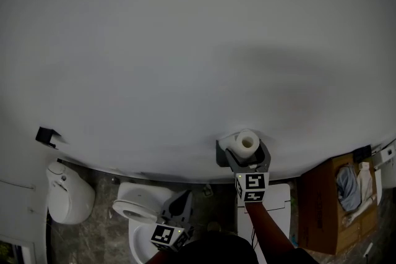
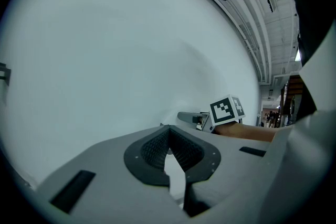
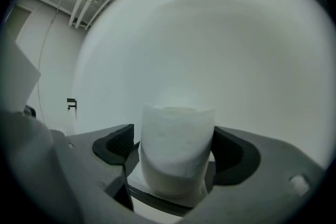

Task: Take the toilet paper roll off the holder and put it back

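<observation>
Toilet paper roll [image 3: 176,139] is flanked by the right gripper [image 3: 176,152] with fingers spread, unclamped; this is resolved only in the right gripper view. Left gripper [image 2: 169,145] fingers are closed, empty.

A small black wall bracket [image 1: 46,136] sits far left on the plain white wall [image 1: 185,40]. Below it a rounded white plastic bin [image 1: 68,195] stands just left of a white ceramic toilet [image 1: 139,210]. At the right, an open brown cardboard box [image 1: 325,210] holds crumpled grey cloth [image 1: 348,187].

The head view looks steeply down on the toilet paper roll [image 1: 246,143] from above. The right gripper view faces it close up; the left gripper view, seemingly lower-left of it, shares the wall [image 1: 185,40].
</observation>
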The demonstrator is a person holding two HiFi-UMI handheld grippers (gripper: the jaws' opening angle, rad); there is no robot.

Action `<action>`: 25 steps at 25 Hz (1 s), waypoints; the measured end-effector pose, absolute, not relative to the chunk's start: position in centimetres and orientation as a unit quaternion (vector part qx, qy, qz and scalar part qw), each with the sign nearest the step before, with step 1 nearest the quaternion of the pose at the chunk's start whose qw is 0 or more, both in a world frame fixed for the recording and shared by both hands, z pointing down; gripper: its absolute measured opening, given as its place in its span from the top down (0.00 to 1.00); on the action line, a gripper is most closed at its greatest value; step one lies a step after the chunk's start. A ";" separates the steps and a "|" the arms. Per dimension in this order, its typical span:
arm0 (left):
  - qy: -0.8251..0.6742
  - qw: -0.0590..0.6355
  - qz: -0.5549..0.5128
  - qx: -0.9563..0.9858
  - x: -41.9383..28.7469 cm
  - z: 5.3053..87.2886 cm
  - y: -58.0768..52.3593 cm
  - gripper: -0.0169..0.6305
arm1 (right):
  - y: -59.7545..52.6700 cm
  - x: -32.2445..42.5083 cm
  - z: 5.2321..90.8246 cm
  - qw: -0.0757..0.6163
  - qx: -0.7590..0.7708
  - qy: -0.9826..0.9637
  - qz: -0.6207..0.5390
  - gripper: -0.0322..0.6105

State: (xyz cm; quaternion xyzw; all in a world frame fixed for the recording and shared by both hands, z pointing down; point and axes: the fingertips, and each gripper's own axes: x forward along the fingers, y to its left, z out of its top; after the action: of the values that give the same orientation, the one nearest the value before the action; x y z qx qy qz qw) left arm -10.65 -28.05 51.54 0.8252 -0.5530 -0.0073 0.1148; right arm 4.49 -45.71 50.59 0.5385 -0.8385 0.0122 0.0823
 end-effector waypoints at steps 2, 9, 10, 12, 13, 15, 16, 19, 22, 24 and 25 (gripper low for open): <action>-0.556 0.109 -0.010 0.824 -11.6 51.7 -27.8 0.95 | -45.6 4.2 50.4 0.079 0.539 -0.839 0.016 0.24; -0.551 0.109 -0.037 0.826 -11.7 50.8 -26.5 0.95 | -43.7 4.7 48.1 0.059 0.546 -0.836 0.003 0.22; -0.549 0.107 -0.035 0.828 -11.7 50.8 -26.3 0.95 | -43.3 4.9 47.7 0.056 0.548 -0.834 0.001 0.22; -0.543 0.103 -0.037 0.833 -11.7 50.7 -25.8 0.95 | -42.3 5.5 46.9 0.049 0.554 -0.831 -0.001 0.22; -0.541 0.101 -0.041 0.834 -11.7 50.3 -25.5 0.95 | -41.6 5.8 46.7 0.046 0.558 -0.829 -0.002 0.22; -0.542 0.100 -0.055 0.833 -11.7 49.4 -24.9 0.95 | -39.9 6.5 46.6 0.041 0.565 -0.824 0.002 0.22; -0.545 0.101 -0.057 0.831 -11.7 49.1 -24.5 0.95 | -38.8 6.8 46.7 0.040 0.568 -0.822 0.007 0.22; -0.550 0.101 -0.046 0.828 -12.3 49.3 -23.0 0.95 | -35.2 7.0 47.4 0.039 0.567 -0.822 0.024 0.22; -0.553 0.101 -0.056 0.825 -12.9 48.6 -21.4 0.95 | -31.2 6.5 47.5 0.030 0.565 -0.824 0.034 0.24; -0.549 0.103 -0.059 0.828 -12.8 48.5 -20.0 0.95 | -28.4 6.1 47.7 0.027 0.561 -0.827 0.036 0.30; -0.545 0.103 -0.058 0.830 -12.8 48.6 -19.2 0.95 | -26.9 5.9 47.8 0.027 0.558 -0.829 0.037 0.37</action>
State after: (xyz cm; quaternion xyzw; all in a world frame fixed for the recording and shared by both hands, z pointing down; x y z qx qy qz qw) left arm -12.76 -19.21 48.61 0.8299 -0.5451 -0.0582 0.1032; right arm 5.89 -26.90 47.83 0.5580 -0.8286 0.0367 0.0273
